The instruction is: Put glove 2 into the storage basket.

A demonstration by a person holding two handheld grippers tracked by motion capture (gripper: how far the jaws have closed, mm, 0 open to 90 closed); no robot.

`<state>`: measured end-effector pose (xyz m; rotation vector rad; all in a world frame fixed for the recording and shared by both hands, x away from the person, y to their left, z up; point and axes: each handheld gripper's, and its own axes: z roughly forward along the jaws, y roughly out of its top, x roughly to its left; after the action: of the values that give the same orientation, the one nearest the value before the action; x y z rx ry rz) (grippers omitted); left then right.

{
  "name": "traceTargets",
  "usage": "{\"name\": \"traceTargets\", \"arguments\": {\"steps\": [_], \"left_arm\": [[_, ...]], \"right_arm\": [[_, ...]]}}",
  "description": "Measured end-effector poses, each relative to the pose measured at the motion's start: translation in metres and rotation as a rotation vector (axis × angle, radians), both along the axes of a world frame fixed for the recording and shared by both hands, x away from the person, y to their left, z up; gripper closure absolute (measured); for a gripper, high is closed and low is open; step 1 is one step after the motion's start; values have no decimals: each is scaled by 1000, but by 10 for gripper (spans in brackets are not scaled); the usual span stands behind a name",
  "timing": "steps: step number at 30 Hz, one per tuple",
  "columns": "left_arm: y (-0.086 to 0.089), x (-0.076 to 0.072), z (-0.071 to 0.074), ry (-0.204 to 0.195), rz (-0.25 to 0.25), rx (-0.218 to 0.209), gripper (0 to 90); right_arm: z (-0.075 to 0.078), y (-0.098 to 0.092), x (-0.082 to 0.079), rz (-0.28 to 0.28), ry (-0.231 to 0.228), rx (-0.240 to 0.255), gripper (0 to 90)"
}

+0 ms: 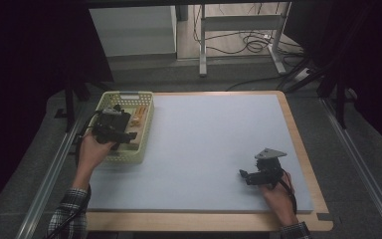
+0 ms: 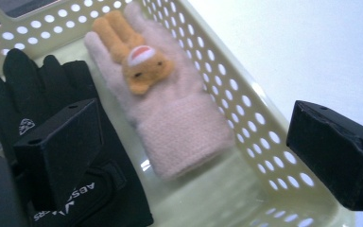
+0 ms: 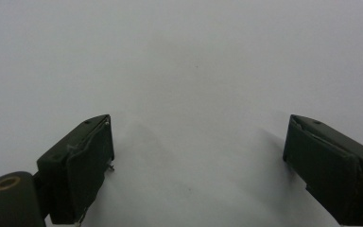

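A fuzzy pink glove with an orange animal patch lies between the left gripper's released jaws.

Dim room, lit table; close views soft, perhaps slightly blurred.

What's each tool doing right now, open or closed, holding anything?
Left tool: open, holding nothing, over the basket above the pink glove and black glove.
Right tool: open, holding nothing, over the white mat.
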<state>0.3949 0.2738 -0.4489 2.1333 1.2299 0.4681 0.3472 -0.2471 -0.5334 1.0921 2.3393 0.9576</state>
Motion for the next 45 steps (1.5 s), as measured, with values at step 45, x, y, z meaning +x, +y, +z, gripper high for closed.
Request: {"name": "traceTargets", "arguments": {"steps": [45], "left_arm": [[-97, -59, -17, -73, -295, -109, 48]], "right_arm": [[0, 0, 0, 0, 0, -3, 91]]}}
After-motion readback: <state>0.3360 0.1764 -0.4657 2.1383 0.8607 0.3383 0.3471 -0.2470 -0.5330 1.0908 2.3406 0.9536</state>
